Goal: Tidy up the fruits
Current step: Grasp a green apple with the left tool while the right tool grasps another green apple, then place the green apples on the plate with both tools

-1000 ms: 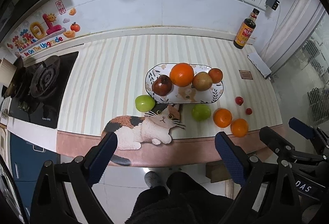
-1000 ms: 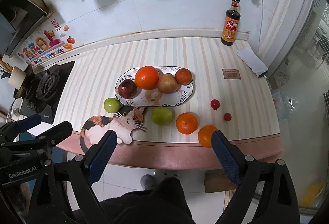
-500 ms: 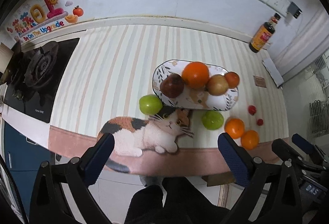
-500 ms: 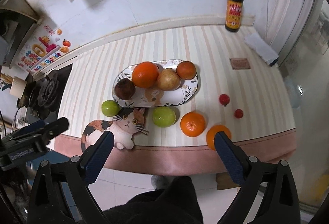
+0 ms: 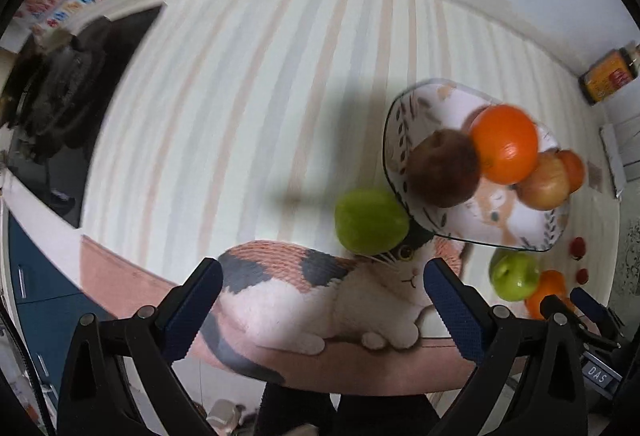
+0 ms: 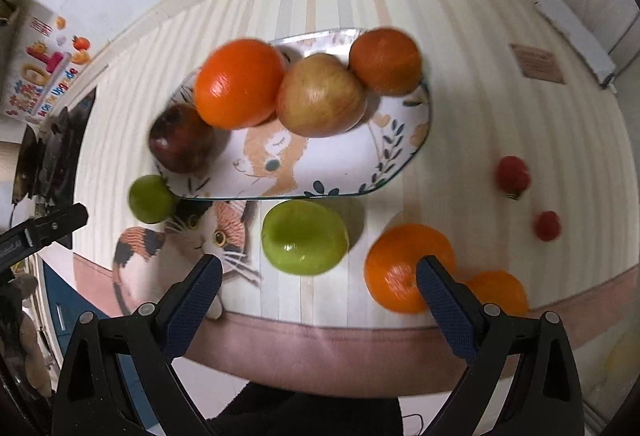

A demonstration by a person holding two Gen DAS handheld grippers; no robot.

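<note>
- Left wrist view: your left gripper (image 5: 320,290) has its jaws spread wide with nothing between them, and they have just been opening. It points down at the counter edge, over the printed calico cat on the striped mat (image 5: 320,300).
- The round green apple (image 5: 371,222) lies just ahead of the fingers, touching the rim of the oval patterned ceramic plate (image 5: 394,128). It looks like your nearest loose fruit, which would explain the wide jaws.
- The plate already holds a dark red apple (image 5: 442,168), a large orange (image 5: 505,145) and two more fruits, crowded to one side.
- Right wrist view: your right gripper (image 6: 318,280) is also spread and empty, pointing down at the counter.
- A second green apple (image 6: 304,236) sits loose between its fingertips and the plate, and a loose orange (image 6: 402,266) is partly behind the right finger, so either seems reachable.
- Two small red tomatoes (image 6: 513,174) lie well apart to the right.
</note>
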